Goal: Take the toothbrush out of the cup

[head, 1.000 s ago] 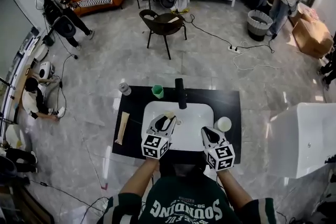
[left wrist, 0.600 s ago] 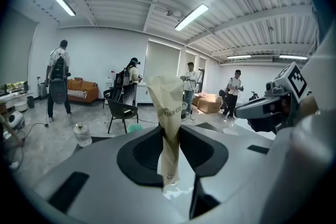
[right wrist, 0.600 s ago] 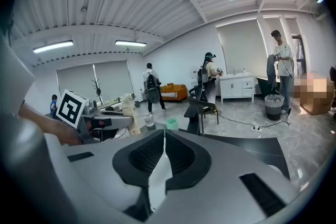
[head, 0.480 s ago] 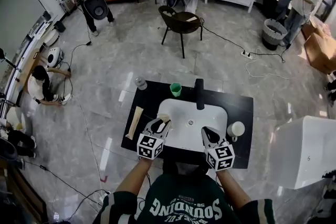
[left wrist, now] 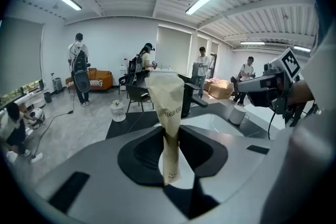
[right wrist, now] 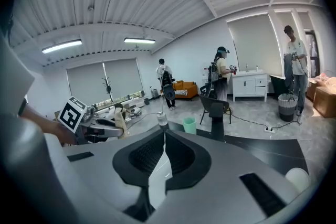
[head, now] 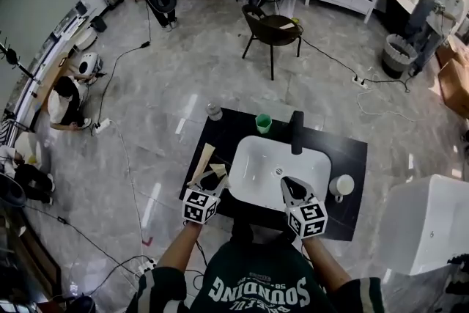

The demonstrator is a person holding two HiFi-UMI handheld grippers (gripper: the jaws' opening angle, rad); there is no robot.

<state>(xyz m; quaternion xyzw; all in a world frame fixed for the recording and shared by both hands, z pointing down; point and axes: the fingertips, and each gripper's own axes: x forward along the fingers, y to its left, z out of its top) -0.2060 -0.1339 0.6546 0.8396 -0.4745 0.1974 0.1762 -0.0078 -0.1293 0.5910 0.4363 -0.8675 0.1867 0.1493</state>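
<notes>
My left gripper [head: 214, 176] is over the left part of the black counter [head: 352, 150], shut on a beige paper-wrapped toothbrush [left wrist: 169, 113] that stands upright between its jaws [left wrist: 170, 136]. The jaws have just been closing on that packet. A second beige packet [head: 201, 160] lies on the counter just beyond it. My right gripper [head: 288, 185] hangs over the near rim of the white sink [head: 256, 157], shut and empty [right wrist: 163, 139]. A green cup [head: 263, 123] stands behind the sink and a white cup [head: 342, 185] to the right of it.
A black faucet [head: 296, 132] rises behind the sink. A glass jar [head: 214, 111] stands at the counter's far left corner. A white tub [head: 425, 220] sits to the right. A chair [head: 272, 31], cables and several people are on the floor beyond.
My left gripper has moved left and down with the packet, from over the sink to the counter's left part. The right gripper has shifted a little along the sink's near rim.
</notes>
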